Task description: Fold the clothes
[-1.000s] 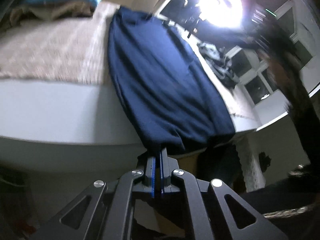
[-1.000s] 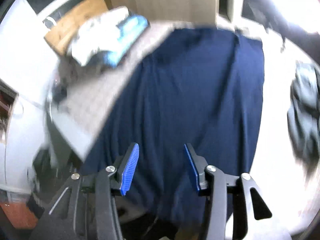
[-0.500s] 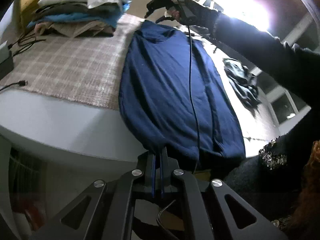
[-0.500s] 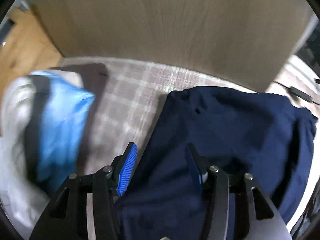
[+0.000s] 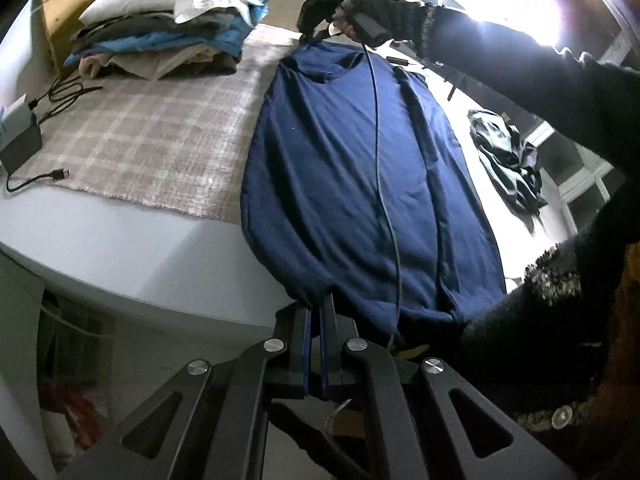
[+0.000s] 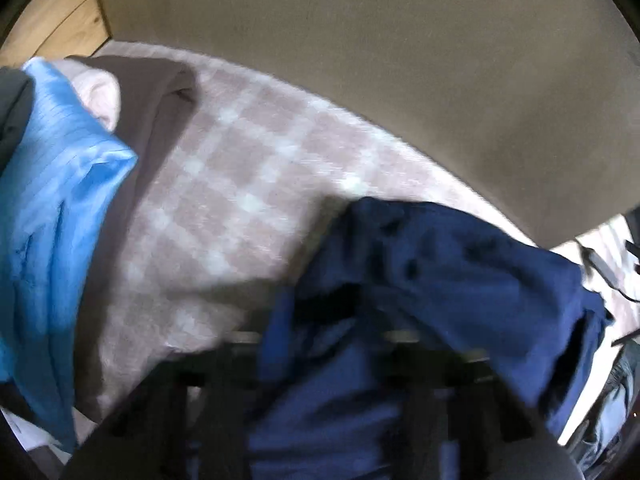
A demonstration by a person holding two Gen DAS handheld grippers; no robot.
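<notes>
Pinching the near hem of the navy garment (image 5: 344, 168), the left gripper (image 5: 316, 320) has its jaws pressed together on the cloth. Garment lies lengthwise on the plaid blanket (image 5: 152, 128), beside the folded stack (image 5: 168, 28). Right gripper (image 5: 320, 0) at the far collar; blurred and cloth-covered, so cannot tell its jaws.

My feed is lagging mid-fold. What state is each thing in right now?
Navy garment: spread lengthwise, near hem overhanging the table edge.
Left hand-held gripper: shut on the hem.
Right hand-held gripper: at the collar end; grip blurred.
Folded pile: stacked.
Dark crumpled garment: unfolded.
</notes>
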